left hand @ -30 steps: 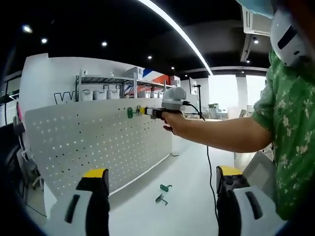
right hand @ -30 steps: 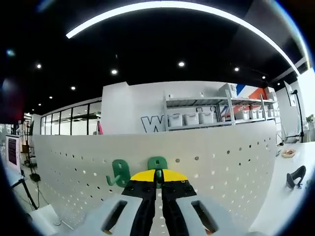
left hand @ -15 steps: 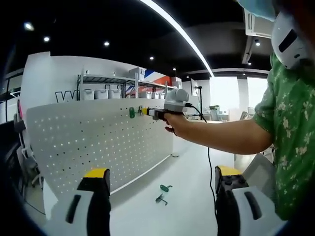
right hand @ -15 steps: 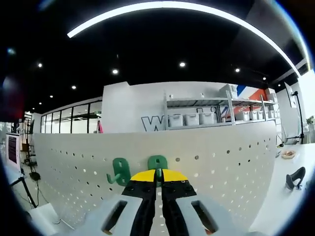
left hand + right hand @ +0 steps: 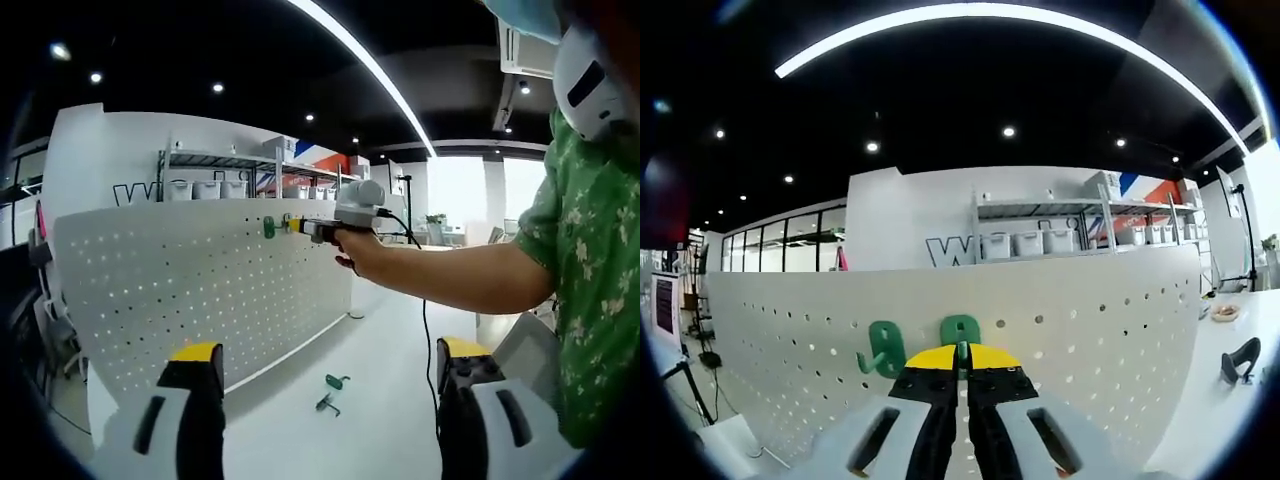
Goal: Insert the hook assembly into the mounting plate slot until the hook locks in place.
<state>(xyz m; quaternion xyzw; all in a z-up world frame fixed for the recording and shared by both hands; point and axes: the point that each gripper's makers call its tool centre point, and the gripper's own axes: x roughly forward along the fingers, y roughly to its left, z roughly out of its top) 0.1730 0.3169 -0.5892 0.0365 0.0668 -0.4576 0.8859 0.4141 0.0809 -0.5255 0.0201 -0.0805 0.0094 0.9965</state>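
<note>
**Hook at the pegboard's top edge**

Nothing has shifted since a second ago: your right gripper [image 5: 960, 352] stays clenched on the green hook [image 5: 960, 331] against the pegboard [image 5: 1090, 320], beside a second hook [image 5: 882, 348]. Your left gripper [image 5: 325, 365] hangs released above the desk [image 5: 390, 420].

Dark ceiling with a long light strip [image 5: 990, 20], spotlights, white wall, metal shelving [image 5: 1080, 225].

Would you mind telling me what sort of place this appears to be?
Probably an office-style lab or workshop: a white pegboard on a white table, metal shelving with storage bins behind, and strip ceiling lights.
</note>
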